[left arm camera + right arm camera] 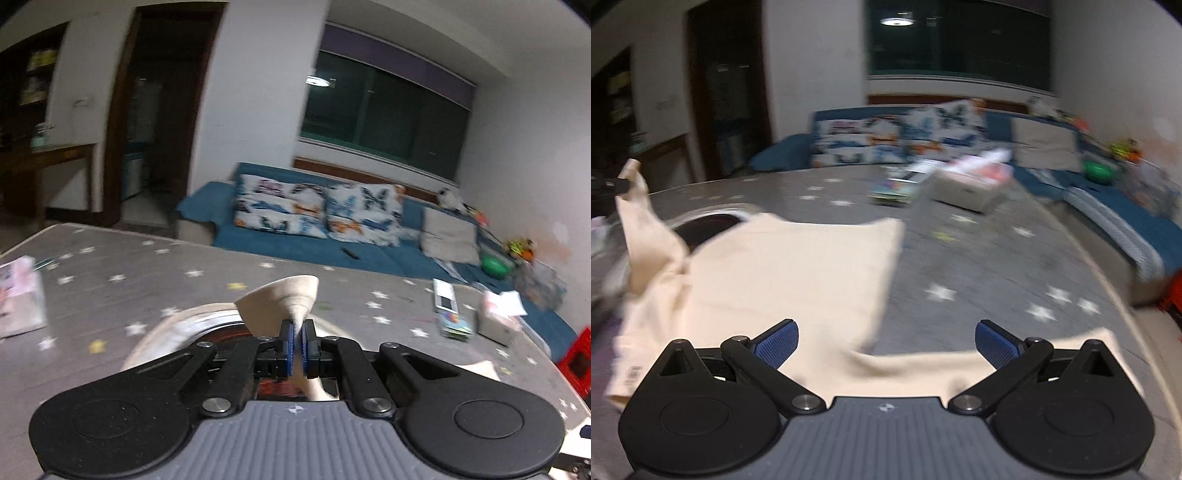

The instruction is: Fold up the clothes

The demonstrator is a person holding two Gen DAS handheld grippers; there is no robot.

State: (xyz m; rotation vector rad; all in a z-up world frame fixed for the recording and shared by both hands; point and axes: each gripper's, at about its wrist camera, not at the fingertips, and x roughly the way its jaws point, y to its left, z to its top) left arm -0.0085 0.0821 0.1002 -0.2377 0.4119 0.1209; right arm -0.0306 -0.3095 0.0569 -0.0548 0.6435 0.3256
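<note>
Left wrist view: the left gripper point(298, 334) has its jaws closed together on a pinched corner of a cream garment point(286, 301), which fans upward above the blue pads point(291, 343). The gripper is lifted over a table point(155, 273) covered in grey cloth with white and yellow stars. A remote control point(445, 295) and a tissue box point(498, 319) lie on the right side of the table, and a pale packet point(20, 295) sits at its left edge. Behind the table stands a blue sofa point(295, 247) carrying butterfly-print cushions point(317, 214). The picture is blurred.

Right wrist view: the right gripper point(886, 341) has its jaws spread wide and holds nothing. The cream garment point(786, 277) lies mostly flat on the table point(997, 266) directly below and ahead of the gripper. Its left portion is raised into a peak at the picture's left edge, where a dark tip grips it. The tissue box point(967, 184) sits at the far side of the table.
</note>
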